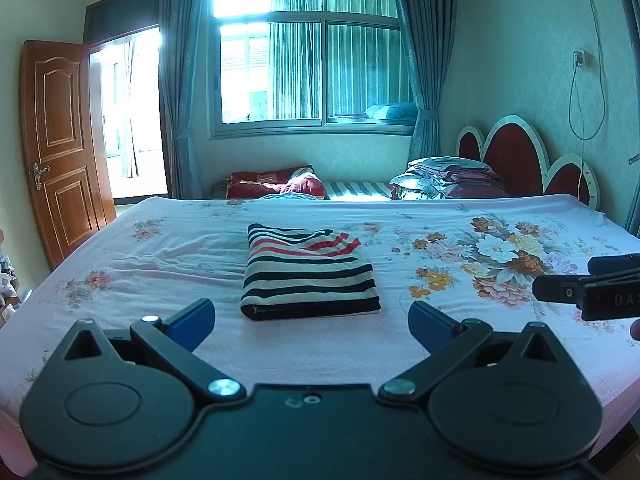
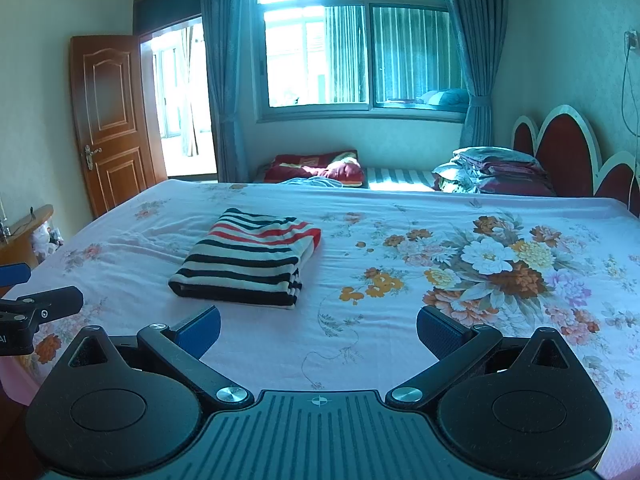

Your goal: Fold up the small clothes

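Note:
A striped garment (image 1: 308, 272), with black, white and red bands, lies folded into a neat rectangle on the pink floral bed sheet (image 1: 160, 248). In the right wrist view the same striped garment (image 2: 250, 258) sits ahead and to the left. My left gripper (image 1: 312, 324) hovers just short of the garment's near edge, open, with nothing between its blue pads. My right gripper (image 2: 318, 332) is also open and empty, over bare sheet to the right of the garment. The right gripper's black body (image 1: 588, 290) shows at the right edge of the left wrist view.
Folded bedding (image 1: 452, 178) is piled by the red headboard (image 1: 516, 156). A red quilt (image 1: 272, 184) lies on a low bed beyond, under the window. An open wooden door (image 1: 60, 148) stands at left. A wooden side table (image 2: 24, 232) sits at the bed's left.

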Tool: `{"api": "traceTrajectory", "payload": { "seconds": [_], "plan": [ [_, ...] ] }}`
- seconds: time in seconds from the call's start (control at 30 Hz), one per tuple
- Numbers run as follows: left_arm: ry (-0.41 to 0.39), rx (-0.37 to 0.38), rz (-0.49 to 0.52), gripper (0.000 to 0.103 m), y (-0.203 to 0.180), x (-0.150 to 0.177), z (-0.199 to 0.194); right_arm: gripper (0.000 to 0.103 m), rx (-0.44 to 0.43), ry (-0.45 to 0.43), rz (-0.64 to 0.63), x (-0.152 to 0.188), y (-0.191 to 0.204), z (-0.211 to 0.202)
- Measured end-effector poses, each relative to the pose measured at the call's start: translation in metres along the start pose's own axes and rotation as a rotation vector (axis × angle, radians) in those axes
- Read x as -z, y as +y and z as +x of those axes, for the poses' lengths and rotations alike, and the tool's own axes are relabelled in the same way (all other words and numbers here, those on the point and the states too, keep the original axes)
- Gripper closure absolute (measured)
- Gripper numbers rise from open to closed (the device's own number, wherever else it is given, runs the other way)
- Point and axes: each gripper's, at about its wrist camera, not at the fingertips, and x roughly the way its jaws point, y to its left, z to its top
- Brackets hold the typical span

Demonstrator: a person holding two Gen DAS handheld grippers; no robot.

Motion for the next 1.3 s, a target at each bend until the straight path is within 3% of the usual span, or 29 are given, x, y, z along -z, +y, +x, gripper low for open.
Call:
{"api": "traceTrajectory", "payload": {
  "seconds": [1.3],
  "plan": [
    [0.042,-0.002,-0.011,0.000,-0.003,0.005,0.007,0.000,-0.005,0.020,0.009,0.006,-0.011,0.001]
  ]
}}
